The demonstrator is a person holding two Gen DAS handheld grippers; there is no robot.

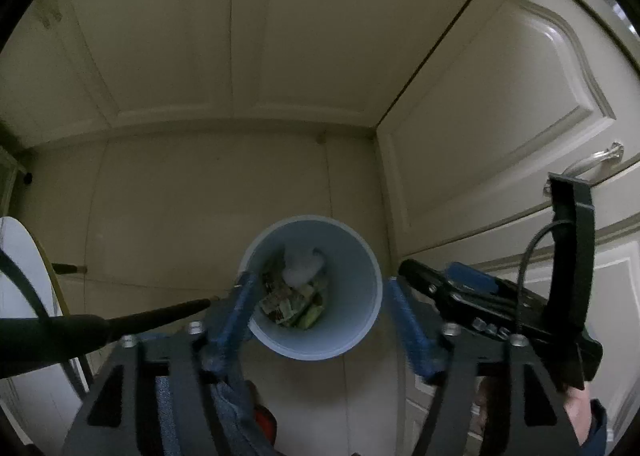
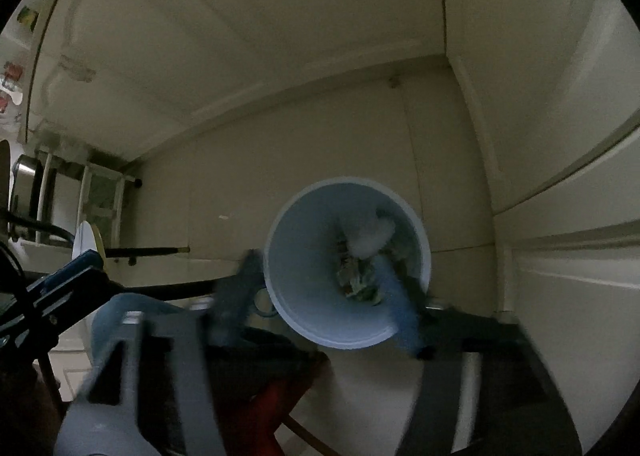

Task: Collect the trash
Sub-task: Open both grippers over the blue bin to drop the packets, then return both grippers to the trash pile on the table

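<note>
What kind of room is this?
Probably a kitchen. There are cream cabinet doors with a metal handle, a pale tiled floor, and a small bin standing in the corner with trash inside.

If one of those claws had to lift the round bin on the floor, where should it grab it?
Probably the rim of the bin, coming straight down from above, one finger inside the wall and one outside. The bin stands upright with its mouth open, and its thin wall is bare above the trash at the bottom. The whole body looks too wide to span.
</note>
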